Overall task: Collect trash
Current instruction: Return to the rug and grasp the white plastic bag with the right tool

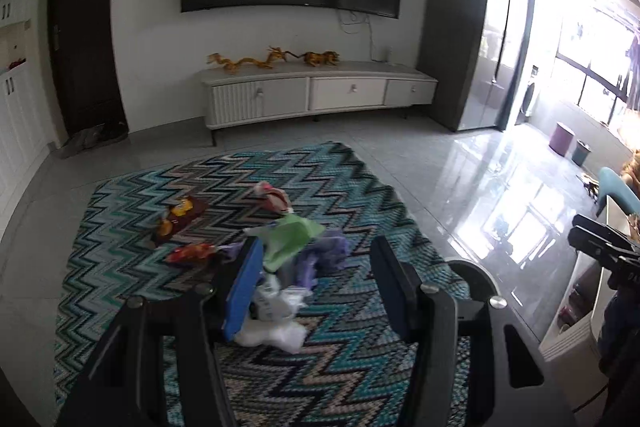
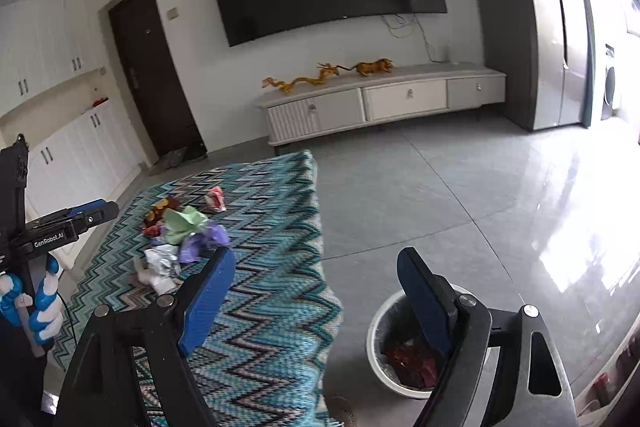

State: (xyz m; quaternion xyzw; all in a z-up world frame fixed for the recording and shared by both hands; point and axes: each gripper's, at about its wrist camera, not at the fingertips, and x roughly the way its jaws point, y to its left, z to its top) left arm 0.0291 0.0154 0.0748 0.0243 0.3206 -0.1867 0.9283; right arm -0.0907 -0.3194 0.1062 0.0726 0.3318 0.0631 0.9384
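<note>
A pile of trash lies on the zigzag rug (image 1: 344, 359): white crumpled wrappers (image 1: 276, 323), a green wrapper (image 1: 288, 237), a purple bag (image 1: 326, 255), red snack packets (image 1: 188, 253) and a dark packet (image 1: 182, 215). My left gripper (image 1: 316, 283) is open and empty, above the pile, its left finger over the white wrappers. My right gripper (image 2: 316, 291) is open and empty, over the rug's edge and a white trash bin (image 2: 380, 359) with red wrappers inside. The pile shows in the right wrist view (image 2: 180, 239). The left gripper also shows there (image 2: 80, 215).
A white TV cabinet (image 1: 316, 91) with golden dragon figures stands at the far wall under a large TV. A grey cabinet (image 1: 460, 35) is at the right. Glossy tile floor (image 2: 460, 187) surrounds the rug. The bin's rim shows in the left wrist view (image 1: 476, 275).
</note>
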